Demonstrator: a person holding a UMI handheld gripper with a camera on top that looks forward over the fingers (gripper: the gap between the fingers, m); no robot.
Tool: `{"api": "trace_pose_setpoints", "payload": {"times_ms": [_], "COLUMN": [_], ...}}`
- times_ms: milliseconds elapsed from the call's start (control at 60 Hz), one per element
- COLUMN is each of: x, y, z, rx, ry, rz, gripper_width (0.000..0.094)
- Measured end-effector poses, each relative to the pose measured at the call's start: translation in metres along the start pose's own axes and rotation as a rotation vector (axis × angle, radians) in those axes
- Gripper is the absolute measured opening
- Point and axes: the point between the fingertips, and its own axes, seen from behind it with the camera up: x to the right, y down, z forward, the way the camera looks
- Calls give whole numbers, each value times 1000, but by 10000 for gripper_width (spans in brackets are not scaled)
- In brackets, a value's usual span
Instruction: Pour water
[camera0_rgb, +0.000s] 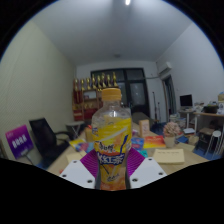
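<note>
A clear plastic bottle (111, 140) with an orange cap, yellow drink and a yellow-and-purple label stands upright between my fingers. My gripper (112, 172) is shut on the bottle, both purple pads (89, 166) pressing on its lower sides. The bottle is held up above the table (178, 163) and hides what lies straight ahead of the fingers.
A table with a yellow sheet (171, 155), small colourful items and a cup-like object (172, 130) lies beyond on the right. A black office chair (45, 137) and a purple sign (19, 140) stand on the left. A shelf with trophies (88, 95) is at the back wall.
</note>
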Motion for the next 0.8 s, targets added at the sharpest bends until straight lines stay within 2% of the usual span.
{"api": "trace_pose_setpoints", "payload": {"times_ms": [67, 100, 200, 233, 267, 300, 467, 567, 600, 650, 700, 800], "x": [29, 44, 62, 65, 68, 69, 76, 75, 68, 65, 60, 63], "y": [36, 58, 90, 95, 107, 97, 100, 100, 98, 102, 95, 74], "z": [-3, 18, 11, 47, 47, 48, 48, 47, 45, 35, 22, -11], "rx": [-63, -90, -109, -120, -143, -91, -61, -73, -103, -150, -147, -119], "ry": [38, 50, 55, 60, 55, 50, 35, 22, 26, 28, 14, 28], "rz": [-44, -63, -119, -127, -126, -111, -50, -65, -59, -44, -40, -87], "gripper_width": [337, 336, 344, 351, 358, 364, 368, 510, 553, 700, 856, 826]}}
